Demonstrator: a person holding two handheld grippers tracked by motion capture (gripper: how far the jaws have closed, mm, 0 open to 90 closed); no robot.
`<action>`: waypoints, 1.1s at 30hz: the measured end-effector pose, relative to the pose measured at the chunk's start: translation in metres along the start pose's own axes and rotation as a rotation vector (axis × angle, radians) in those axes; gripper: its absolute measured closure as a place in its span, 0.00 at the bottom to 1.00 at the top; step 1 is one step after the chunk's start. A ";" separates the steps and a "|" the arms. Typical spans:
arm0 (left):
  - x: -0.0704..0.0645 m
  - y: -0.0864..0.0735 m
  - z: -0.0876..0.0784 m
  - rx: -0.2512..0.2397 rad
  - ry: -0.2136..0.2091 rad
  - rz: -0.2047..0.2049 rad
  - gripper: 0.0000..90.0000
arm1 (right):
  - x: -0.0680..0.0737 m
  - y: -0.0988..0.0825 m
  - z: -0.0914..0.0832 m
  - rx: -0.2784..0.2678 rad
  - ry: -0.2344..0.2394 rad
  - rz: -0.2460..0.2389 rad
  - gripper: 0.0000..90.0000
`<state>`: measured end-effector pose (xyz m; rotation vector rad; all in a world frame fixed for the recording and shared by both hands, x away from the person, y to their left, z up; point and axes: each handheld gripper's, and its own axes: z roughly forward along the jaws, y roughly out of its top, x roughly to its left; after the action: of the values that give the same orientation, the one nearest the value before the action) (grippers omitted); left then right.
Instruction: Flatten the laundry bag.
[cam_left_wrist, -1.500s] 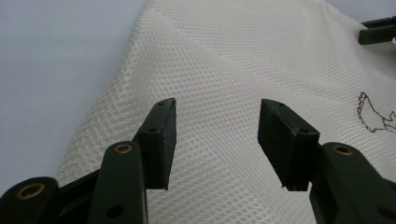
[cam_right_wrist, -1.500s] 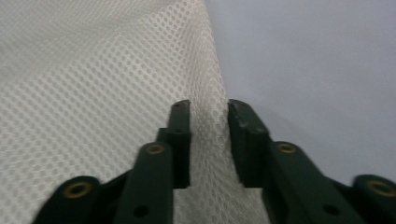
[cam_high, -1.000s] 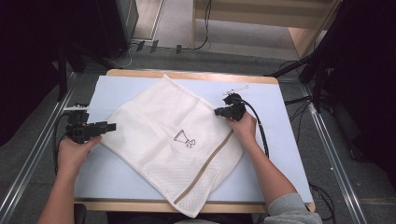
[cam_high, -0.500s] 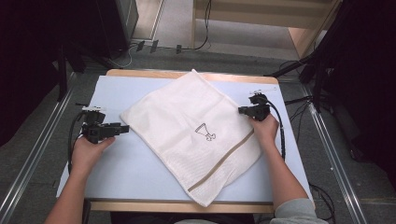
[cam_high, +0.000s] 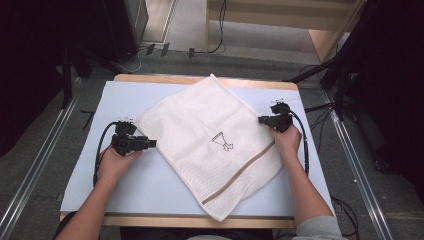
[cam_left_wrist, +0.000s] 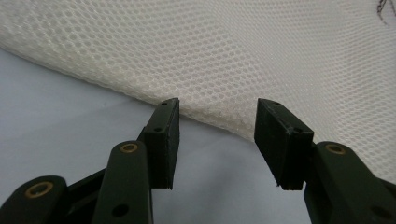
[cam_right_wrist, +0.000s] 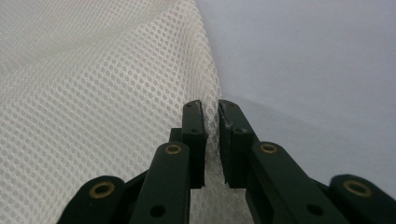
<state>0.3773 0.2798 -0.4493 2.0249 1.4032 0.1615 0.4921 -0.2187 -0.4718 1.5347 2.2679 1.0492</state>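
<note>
Since half a second ago, the white mesh bag (cam_high: 212, 145) has slid further toward the person's right and the left gripper (cam_high: 150, 143) has let go of it. Counted: two grippers, two hands, one bag, one table.

Nearest, the left hand (cam_high: 114, 164) holds the left gripper with its jaws spread wide and nothing between them. In the left gripper view the bag's edge (cam_left_wrist: 224, 119) lies just past the jaw tips, on the pale blue table (cam_left_wrist: 60, 112).

On the other side, the right hand (cam_high: 287, 141) holds the right gripper (cam_high: 262, 120), its jaws closed narrow, pinching the bag's edge (cam_right_wrist: 212, 126) between them. The cloth spreads away to that gripper's left.

Between the two grippers the bag lies flat, turned like a diamond. It is cream honeycomb netting with a small dark printed logo (cam_high: 222, 141) near its middle and a tan stripe (cam_high: 240, 172) across its near corner. Its far corner reaches the table's (cam_high: 125, 95) far wooden edge.
</note>
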 end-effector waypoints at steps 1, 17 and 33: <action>-0.001 0.000 0.000 -0.012 0.001 0.002 0.57 | 0.000 0.000 0.000 0.000 -0.001 0.001 0.92; -0.017 0.002 0.015 -0.038 0.024 0.025 0.86 | 0.004 0.000 0.001 0.001 -0.018 -0.012 0.92; 0.015 0.023 -0.001 -0.064 -0.049 -0.058 0.99 | 0.013 -0.008 -0.010 0.034 0.033 -0.034 0.93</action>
<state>0.4015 0.2889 -0.4398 1.9221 1.4069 0.1292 0.4752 -0.2131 -0.4674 1.4968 2.3375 1.0395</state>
